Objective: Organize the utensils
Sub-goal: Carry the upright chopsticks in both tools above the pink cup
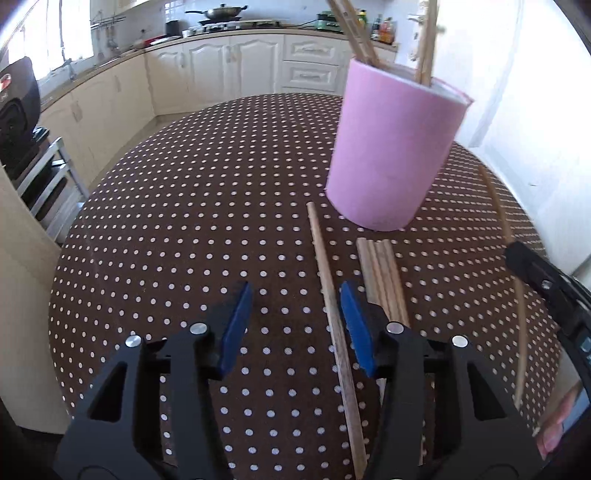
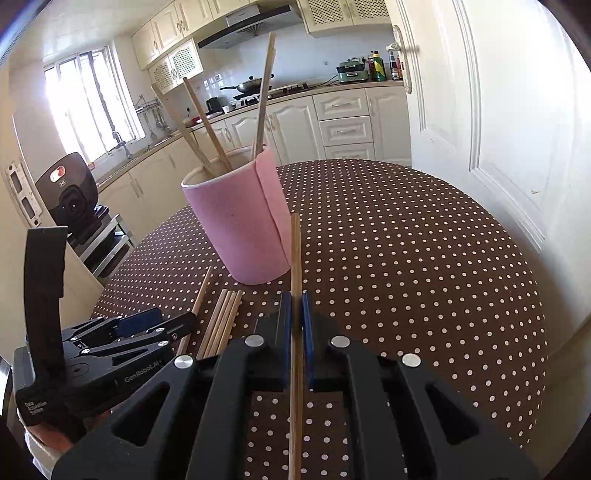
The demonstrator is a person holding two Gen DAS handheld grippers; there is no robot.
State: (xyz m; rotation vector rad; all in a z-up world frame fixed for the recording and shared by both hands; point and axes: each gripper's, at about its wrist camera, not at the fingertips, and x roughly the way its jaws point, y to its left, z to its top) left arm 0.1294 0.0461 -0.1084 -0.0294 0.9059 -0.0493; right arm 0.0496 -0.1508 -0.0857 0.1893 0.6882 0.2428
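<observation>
A pink cup (image 1: 391,147) stands on the dotted table and holds several wooden chopsticks (image 1: 354,29); the cup also shows in the right wrist view (image 2: 240,225). My left gripper (image 1: 295,306) is open low over the table, with a single chopstick (image 1: 332,302) lying between its blue pads, close to the right pad. A bundle of chopsticks (image 1: 380,273) lies just right of it. My right gripper (image 2: 296,314) is shut on one chopstick (image 2: 295,258), held above the table and pointing toward the cup. The left gripper (image 2: 147,325) shows at the lower left of the right wrist view.
The round table has a brown cloth with white dots (image 2: 406,258). A white door (image 2: 498,110) stands to the right. Kitchen cabinets (image 1: 229,66) and a stove run along the back. A black appliance on a metal rack (image 2: 74,199) stands off the table's left.
</observation>
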